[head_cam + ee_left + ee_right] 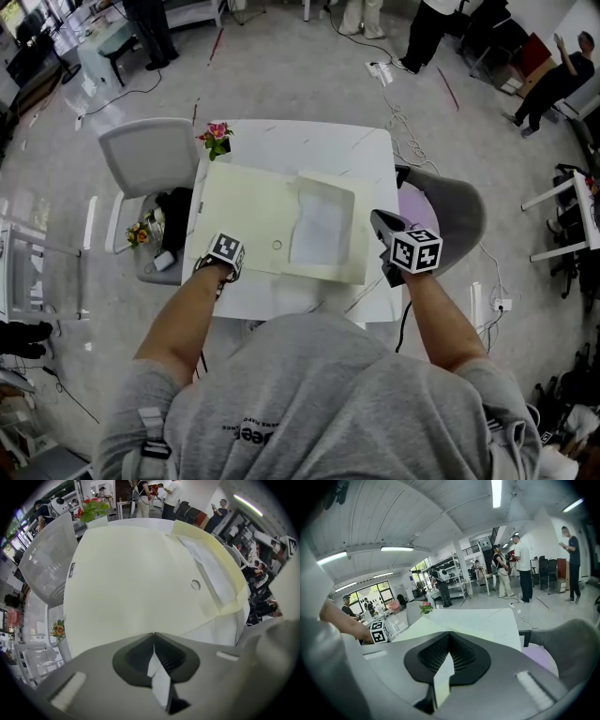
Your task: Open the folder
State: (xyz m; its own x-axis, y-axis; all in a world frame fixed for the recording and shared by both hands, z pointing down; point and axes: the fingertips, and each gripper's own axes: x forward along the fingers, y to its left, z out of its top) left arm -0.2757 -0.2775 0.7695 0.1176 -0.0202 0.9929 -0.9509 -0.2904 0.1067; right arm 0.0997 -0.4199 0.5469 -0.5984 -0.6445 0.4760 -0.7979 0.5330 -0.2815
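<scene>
The folder (pixel 248 216) lies mid-table (pixel 281 136); our left gripper (pixel 154 633) is pinching its 7 o'clock corner, and our right gripper (pixel 449 632) is clamped on the flap (pixel 349 234) at 4 o'clock. We'd anchor the left side flat and swing that flap gently about its crease, without tugging.

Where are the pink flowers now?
Head view: small pot of pink flowers at the white table's far left corner, by the grey chair, just beyond the pale yellow folder.
</scene>
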